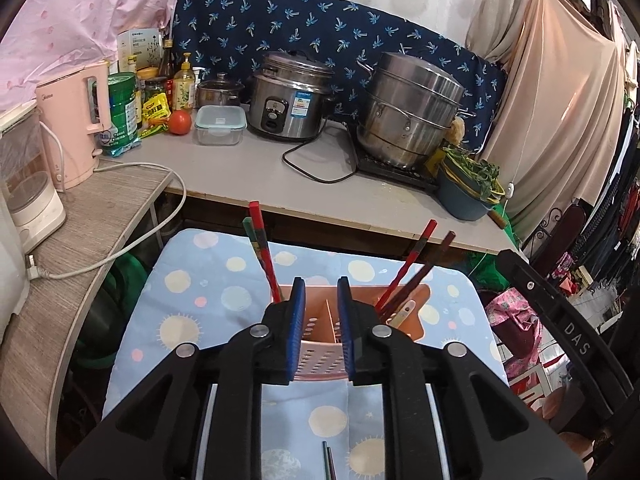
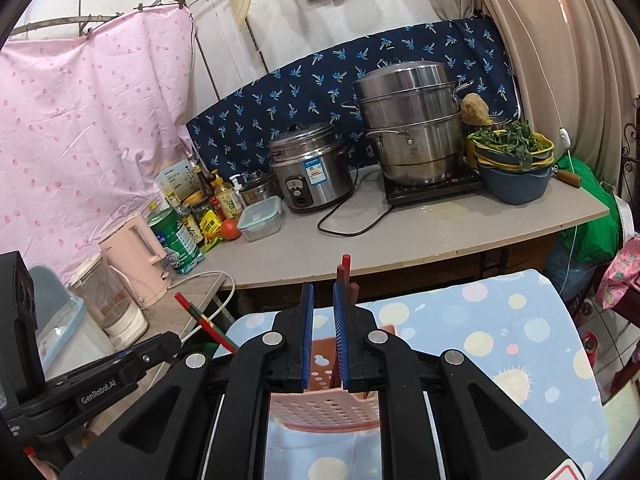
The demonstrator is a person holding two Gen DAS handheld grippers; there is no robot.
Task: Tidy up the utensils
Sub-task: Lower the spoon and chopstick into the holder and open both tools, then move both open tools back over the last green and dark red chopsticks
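A pink perforated utensil holder (image 1: 320, 354) stands on a blue dotted cloth (image 1: 200, 296). Red and dark chopsticks (image 1: 262, 248) lean out of its left side, more chopsticks (image 1: 416, 264) and a pale handle (image 1: 404, 312) out of its right. My left gripper (image 1: 321, 286) is open and empty, its jaws over the holder's middle. Two chopsticks (image 1: 329, 462) lie on the cloth below it. In the right wrist view my right gripper (image 2: 322, 292) is open and empty over the holder (image 2: 324, 404), with chopstick tips (image 2: 344, 272) just right of it.
A counter (image 1: 304, 184) behind holds a rice cooker (image 1: 286, 98), a steamer pot (image 1: 412, 108), a container (image 1: 219, 124), a tomato, bottles, a pink kettle (image 1: 74, 120) and a blue basin of greens (image 1: 468, 192). The left gripper's body (image 2: 92, 384) shows at the right view's left.
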